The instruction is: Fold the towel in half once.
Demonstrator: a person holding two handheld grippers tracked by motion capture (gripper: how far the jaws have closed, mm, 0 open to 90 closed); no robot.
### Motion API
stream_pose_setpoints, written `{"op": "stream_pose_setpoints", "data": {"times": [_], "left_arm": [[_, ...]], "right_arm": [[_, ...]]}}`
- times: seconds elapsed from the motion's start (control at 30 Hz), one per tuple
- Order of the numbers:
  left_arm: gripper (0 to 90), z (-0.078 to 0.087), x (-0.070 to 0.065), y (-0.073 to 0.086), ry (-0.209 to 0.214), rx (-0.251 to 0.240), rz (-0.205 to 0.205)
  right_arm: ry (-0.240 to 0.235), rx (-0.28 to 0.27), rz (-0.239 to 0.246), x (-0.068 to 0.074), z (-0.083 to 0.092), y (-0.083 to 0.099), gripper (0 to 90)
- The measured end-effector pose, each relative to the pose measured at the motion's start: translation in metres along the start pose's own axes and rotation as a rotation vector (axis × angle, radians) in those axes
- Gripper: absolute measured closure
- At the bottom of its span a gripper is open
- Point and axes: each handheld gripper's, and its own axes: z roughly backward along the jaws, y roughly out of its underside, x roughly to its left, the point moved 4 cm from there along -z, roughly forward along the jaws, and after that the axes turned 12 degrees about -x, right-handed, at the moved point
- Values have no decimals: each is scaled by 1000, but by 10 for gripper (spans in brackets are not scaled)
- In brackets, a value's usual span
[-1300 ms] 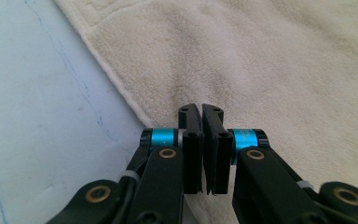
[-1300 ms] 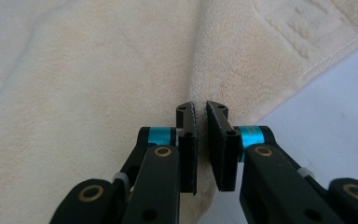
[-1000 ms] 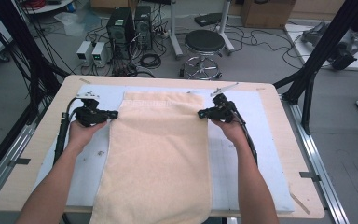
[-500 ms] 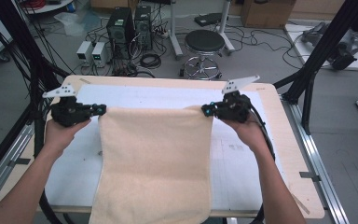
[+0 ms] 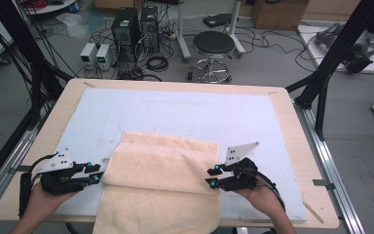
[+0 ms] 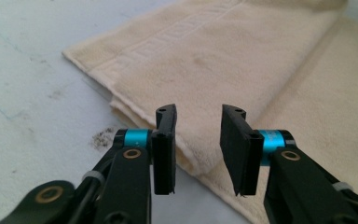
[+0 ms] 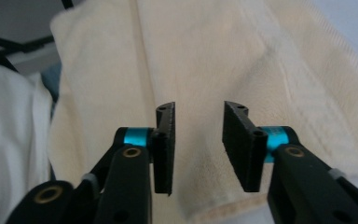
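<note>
Cables, computer towers (image 5: 135, 29) and a stool (image 5: 214, 45) crowd the floor at twelve o'clock beyond the wooden table (image 5: 292, 146) and its pale blue mat (image 5: 185, 112). Folded towel (image 5: 165, 170) lies at six o'clock; left gripper (image 5: 96, 172) and right gripper (image 5: 211, 176) flank it, jaws just opened, nothing clamped.

A wooden desk (image 5: 292, 117) carries a pale blue mat (image 5: 185, 114), which spreads out ahead of the jaws and shows a few dark smudges just to their left in the left gripper view. Well beyond the jaws, on the grey floor past the desk's far edge, stands a round black stool (image 5: 214, 44) on a chrome base. Left of it sit two dark computer towers (image 5: 136, 29) and two small white boxes (image 5: 97, 51), among loose black cables (image 5: 157, 62). A cardboard box (image 5: 277, 12) rests farther back.
</note>
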Motion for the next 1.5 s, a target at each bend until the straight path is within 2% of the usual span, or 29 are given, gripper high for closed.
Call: {"op": "stream_pose_setpoints", "data": {"times": [0.1, 0.17, 0.23, 0.27, 0.33, 0.43, 0.5, 0.57, 0.67, 0.7, 0.77, 0.83, 0.87, 0.93, 1.03, 1.07, 1.17, 1.27, 1.4, 1.5], "left_arm": [[608, -8, 8, -4, -2, 10, 4], [598, -17, 13, -10, 0, 6, 5], [587, -28, 17, -18, 4, -1, 3], [569, -34, 20, -21, 9, -3, -1], [545, -48, 27, -26, -2, -11, 20], [494, -68, 42, -29, -34, -7, 72], [490, -80, 52, -27, -48, 20, 88], [491, -94, 62, -22, -57, 68, 110], [492, -106, 70, -16, -85, 108, 123], [492, -109, 71, -13, -105, 121, 124], [494, -114, 73, -8, -162, 166, 97], [513, -117, 73, -7, -183, 182, 68], [528, -117, 72, -7, -190, 185, 56], [586, -117, 70, -7, -178, 183, 55], [690, -118, 69, -8, -165, 178, 70], [745, -118, 68, -8, -156, 173, 77], [816, -118, 67, -8, -144, 173, 84], [828, -114, 69, -11, -134, 156, 96], [836, -104, 72, -20, -131, 71, 146], [836, -95, 71, -27, -126, 31, 153]], "right_arm": [[34, -14, -27, -5, 2, 3, 548], [73, -26, -19, -14, 3, -2, 534], [123, -28, -6, -27, 0, -5, 512], [147, -26, -20, -35, -1, -6, 500], [192, -36, -56, -53, -7, -5, 494], [254, -12, -100, -79, -15, 0, 481], [280, 1, -123, -92, -21, 4, 481], [307, 11, -144, -103, -26, 8, 481], [317, 37, -172, -113, -34, 15, 490], [316, 42, -173, -115, -36, 17, 504], [312, 32, -178, -116, -38, 17, 537], [325, 55, -142, -114, -40, 17, 573], [328, 63, -125, -113, -41, 16, 640], [326, 81, -117, -110, -44, 15, 668], [300, 79, -118, -108, -45, 14, 779], [293, 82, -127, -108, -45, 14, 809], [274, 90, -153, -109, -45, 13, 833], [273, 87, -153, -110, -44, 11, 839], [275, 62, -157, -108, -38, 0, 843], [263, 22, -133, -103, -32, -14, 843]]}}
